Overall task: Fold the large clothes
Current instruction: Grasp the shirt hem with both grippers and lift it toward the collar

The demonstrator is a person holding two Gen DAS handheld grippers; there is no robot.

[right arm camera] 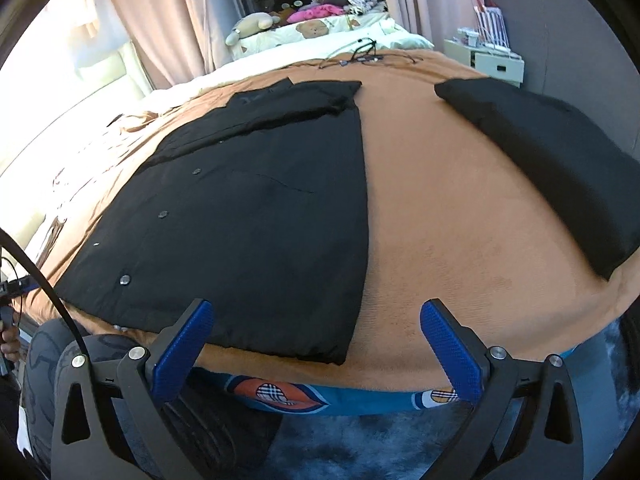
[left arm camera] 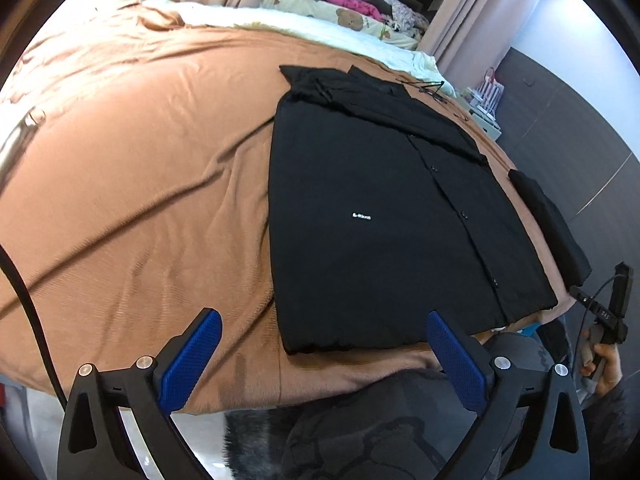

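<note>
So there's a big black shirt [left arm camera: 384,216] laid flat on a bed with an orange-brown blanket [left arm camera: 132,184], buttons facing up. In the left wrist view it fills the centre and right of the frame, with a small white logo [left arm camera: 361,216] about in the middle and the button row running down its right part. Its sides look folded in, and the collar end sits toward the upper middle of the frame. The bottom hem lies near the blanket's lower edge.

The left gripper [left arm camera: 324,340] is at the bottom of that view, blue pads spread wide, nothing between them. It's above the shirt's lower left corner, not touching the cloth as far as I can see.

The right gripper [right arm camera: 316,328] is at the bottom of its own view, jaws also spread wide and empty. The shirt's lower right corner [right arm camera: 340,356] lies between the pads, a bit left of centre, no contact that I can make out.

In the right wrist view a second folded black garment [right arm camera: 552,168] sits at the upper right, well apart from the shirt, with bare blanket between them. Some thin black cables [right arm camera: 360,54] lie on the blanket at top centre. Behind that there's a white sheet [right arm camera: 248,72], plush toys [right arm camera: 256,24] and pink curtains [right arm camera: 200,8].

A hand [left arm camera: 600,356] shows at the lower right edge of the left wrist view.
</note>
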